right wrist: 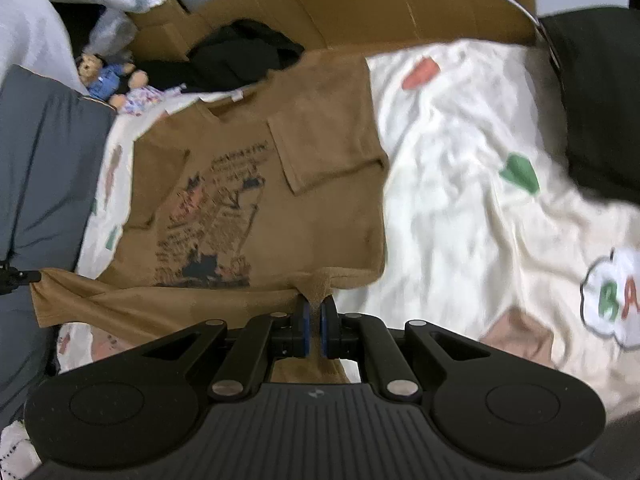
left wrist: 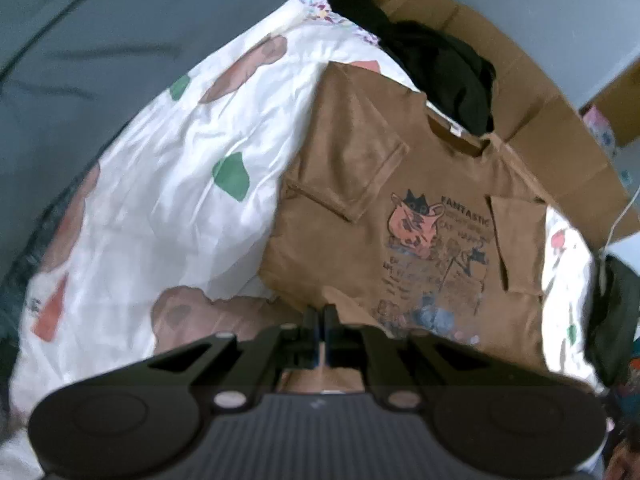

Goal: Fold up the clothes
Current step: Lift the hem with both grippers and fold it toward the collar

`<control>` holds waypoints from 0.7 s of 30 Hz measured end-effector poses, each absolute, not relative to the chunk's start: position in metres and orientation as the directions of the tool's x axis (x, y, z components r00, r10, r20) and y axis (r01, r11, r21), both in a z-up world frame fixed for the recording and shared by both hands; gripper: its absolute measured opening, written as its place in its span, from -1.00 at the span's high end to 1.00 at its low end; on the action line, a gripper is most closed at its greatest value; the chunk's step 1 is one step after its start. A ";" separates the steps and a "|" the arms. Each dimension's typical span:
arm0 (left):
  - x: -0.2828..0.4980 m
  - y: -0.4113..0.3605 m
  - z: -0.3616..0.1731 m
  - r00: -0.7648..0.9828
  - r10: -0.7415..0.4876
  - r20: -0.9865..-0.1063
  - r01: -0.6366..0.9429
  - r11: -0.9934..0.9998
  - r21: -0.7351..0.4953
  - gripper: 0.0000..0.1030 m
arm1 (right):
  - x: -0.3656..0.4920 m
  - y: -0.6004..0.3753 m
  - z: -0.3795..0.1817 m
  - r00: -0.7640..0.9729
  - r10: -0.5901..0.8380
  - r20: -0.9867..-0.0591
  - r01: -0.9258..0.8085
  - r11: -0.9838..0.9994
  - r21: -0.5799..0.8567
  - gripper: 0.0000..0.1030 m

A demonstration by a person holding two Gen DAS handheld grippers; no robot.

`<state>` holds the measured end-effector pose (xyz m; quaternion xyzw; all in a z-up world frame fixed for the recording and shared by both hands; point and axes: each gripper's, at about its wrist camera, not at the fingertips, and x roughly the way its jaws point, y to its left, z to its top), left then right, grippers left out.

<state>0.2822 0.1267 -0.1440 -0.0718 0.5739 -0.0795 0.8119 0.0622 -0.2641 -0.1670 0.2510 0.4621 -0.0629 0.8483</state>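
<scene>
Brown T-shirt (left wrist: pixel 400 208) with a cat-and-text print, spread face up on a white bedsheet (left wrist: pixel 168 200) dotted with green, red and brown shapes; both short sleeves already folded inward over the chest, collar toward the far edge of the bed. Bottom hem lifted off the sheet at two corners and stretched into a taut band between the claws, seen along the near edge in the right wrist view. Left gripper (left wrist: pixel 319 316) pressed together, a thin edge of the brown hem pinched between its pads. Right gripper (right wrist: pixel 315 312) likewise clamped, blue pads nipping a small peak of the brown fabric at the opposite hem corner. Beyond the collar, a heap of black clothing (right wrist: pixel 240 56) against flattened cardboard (right wrist: pixel 360 0). Two small dolls (right wrist: pixel 116 80) lying at the far corner of the sheet, beside a grey cushion (right wrist: pixel 44 168). Both views somewhat blurred
</scene>
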 end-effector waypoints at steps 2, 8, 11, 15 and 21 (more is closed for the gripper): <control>0.291 0.127 -0.135 0.347 -0.224 -0.911 0.027 0.973 -0.229 0.96 | 0.067 -0.271 -0.160 0.581 0.123 -0.805 0.333 0.866 0.372 0.90; 0.320 0.130 -0.122 0.393 -0.254 -0.884 0.019 0.963 -0.268 0.96 | 0.085 -0.295 -0.148 0.612 0.113 -0.783 0.323 0.868 0.378 0.90; 0.331 0.129 -0.123 0.413 -0.286 -0.864 0.043 0.954 -0.295 0.96 | 0.095 -0.307 -0.148 0.614 0.106 -0.782 0.331 0.865 0.377 0.90; 0.340 0.128 -0.127 0.442 -0.316 -0.840 0.047 0.943 -0.330 0.96 | 0.107 -0.317 -0.148 0.620 0.097 -0.779 0.335 0.865 0.374 0.90; 0.346 0.133 -0.129 0.484 -0.366 -0.795 0.034 0.915 -0.401 0.96 | 0.124 -0.325 -0.142 0.632 0.085 -0.770 0.324 0.874 0.362 0.90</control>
